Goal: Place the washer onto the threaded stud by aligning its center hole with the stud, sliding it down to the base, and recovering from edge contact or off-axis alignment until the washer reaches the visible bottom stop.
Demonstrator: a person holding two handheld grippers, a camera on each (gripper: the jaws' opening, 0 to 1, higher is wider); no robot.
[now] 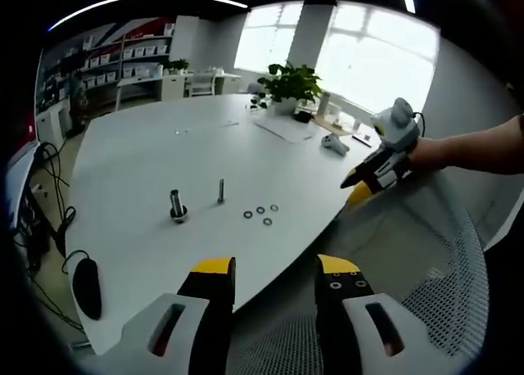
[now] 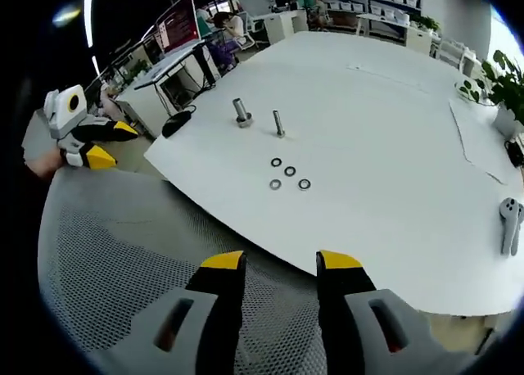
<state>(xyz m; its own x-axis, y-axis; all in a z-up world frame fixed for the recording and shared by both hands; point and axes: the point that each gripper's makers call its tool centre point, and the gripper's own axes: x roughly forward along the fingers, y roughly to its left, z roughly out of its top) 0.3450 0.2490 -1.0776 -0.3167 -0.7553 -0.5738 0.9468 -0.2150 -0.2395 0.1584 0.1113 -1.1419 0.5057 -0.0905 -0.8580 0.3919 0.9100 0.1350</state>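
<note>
Several small washers (image 1: 260, 214) (image 2: 288, 174) lie loose near the front edge of the white table (image 1: 147, 146) (image 2: 385, 105). Just behind them stands a thin threaded stud (image 1: 221, 191) (image 2: 279, 124), with a thicker stud on a round base (image 1: 178, 205) (image 2: 241, 111) beside it. My left gripper (image 1: 276, 268) (image 2: 119, 143) is open and empty, held off the table's edge over a chair. My right gripper (image 2: 280, 262) (image 1: 354, 187) is open too, gripped by a hand at the table's other side. Both are well short of the washers.
A grey mesh chair back (image 1: 442, 268) (image 2: 123, 252) sits below both grippers. A potted plant (image 1: 288, 84), a sheet of paper (image 1: 286, 128) and a white controller (image 1: 336, 144) (image 2: 509, 219) are on the far part of the table. A black mouse (image 1: 86, 286) lies at a corner.
</note>
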